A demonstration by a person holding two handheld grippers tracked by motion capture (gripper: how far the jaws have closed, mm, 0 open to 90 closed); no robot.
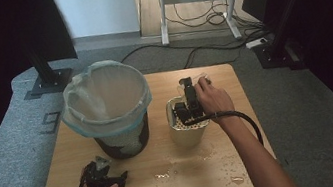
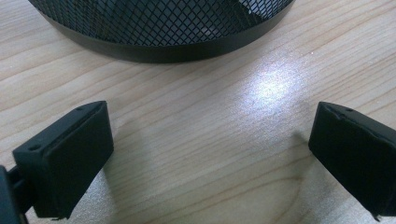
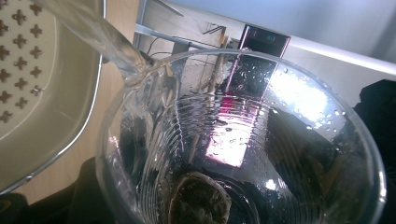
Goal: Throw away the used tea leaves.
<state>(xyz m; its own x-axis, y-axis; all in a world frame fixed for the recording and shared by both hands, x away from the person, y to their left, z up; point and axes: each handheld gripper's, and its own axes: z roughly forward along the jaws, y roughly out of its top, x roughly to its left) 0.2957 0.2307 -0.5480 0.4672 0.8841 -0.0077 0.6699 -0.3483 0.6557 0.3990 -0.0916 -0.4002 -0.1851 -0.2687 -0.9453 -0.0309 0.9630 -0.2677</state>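
We tip clear cup (image 3: 243, 154) in right tongs (image 1: 190, 101), pinched, water streaming into cream strainer pot (image 1: 188, 129) near worktop (image 1: 169, 184) centre. Left tongs (image 1: 104, 176) spread, empty, near front edge.

Black tools (image 1: 188, 101) — thick black cables, bare forearms.

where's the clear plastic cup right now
The clear plastic cup is held tipped in the right tool, above the cream perforated container right of the lined mesh bin, liquid running from its rim.
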